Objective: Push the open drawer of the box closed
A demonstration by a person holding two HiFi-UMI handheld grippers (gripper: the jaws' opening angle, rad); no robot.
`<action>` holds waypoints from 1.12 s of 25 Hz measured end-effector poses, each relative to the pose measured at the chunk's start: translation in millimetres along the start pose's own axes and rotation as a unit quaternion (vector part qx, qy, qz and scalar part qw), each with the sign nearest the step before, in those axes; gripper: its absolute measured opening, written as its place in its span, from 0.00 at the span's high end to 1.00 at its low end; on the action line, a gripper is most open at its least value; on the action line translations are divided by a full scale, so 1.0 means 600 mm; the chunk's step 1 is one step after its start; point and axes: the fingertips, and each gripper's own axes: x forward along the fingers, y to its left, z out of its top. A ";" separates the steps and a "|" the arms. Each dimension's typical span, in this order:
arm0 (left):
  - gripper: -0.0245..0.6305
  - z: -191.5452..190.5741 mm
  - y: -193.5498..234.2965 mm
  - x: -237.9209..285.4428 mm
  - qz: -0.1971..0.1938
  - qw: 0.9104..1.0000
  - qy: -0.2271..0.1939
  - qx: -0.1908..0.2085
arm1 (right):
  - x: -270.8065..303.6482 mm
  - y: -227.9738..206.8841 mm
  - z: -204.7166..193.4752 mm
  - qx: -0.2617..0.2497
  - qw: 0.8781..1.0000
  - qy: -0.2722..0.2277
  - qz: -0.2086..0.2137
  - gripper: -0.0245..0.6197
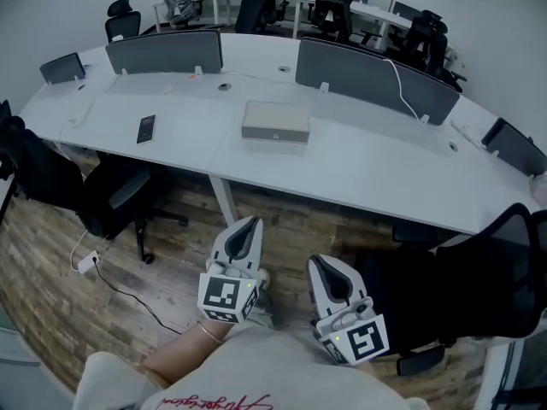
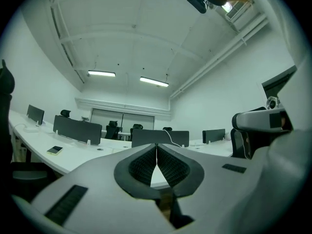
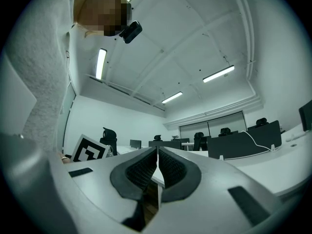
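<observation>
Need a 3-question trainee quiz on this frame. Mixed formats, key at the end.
1. True or false: the left gripper is touching the box.
2. Multiple choice: in the head view, what lies on the desk to the left of the box? A) a mug B) a phone C) a keyboard
3. Fill in: the right gripper has its jaws ____, with nothing between them.

Key:
1. False. Both grippers are held low near the person, well short of the desk.
2. B.
3. Shut.
</observation>
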 end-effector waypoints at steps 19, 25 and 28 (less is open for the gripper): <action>0.93 -0.018 -0.044 -0.119 -0.007 1.000 0.014 0.000 | -0.063 0.086 -0.007 -0.003 1.000 0.011 0.018 0.93; 0.93 -0.014 -0.050 -0.126 -0.011 1.000 0.015 -0.005 | -0.067 0.098 0.005 -0.033 0.999 0.000 0.029 0.93; 0.93 -0.014 -0.053 -0.130 -0.015 1.000 0.012 -0.005 | -0.070 0.102 0.005 -0.045 0.998 -0.005 0.032 0.93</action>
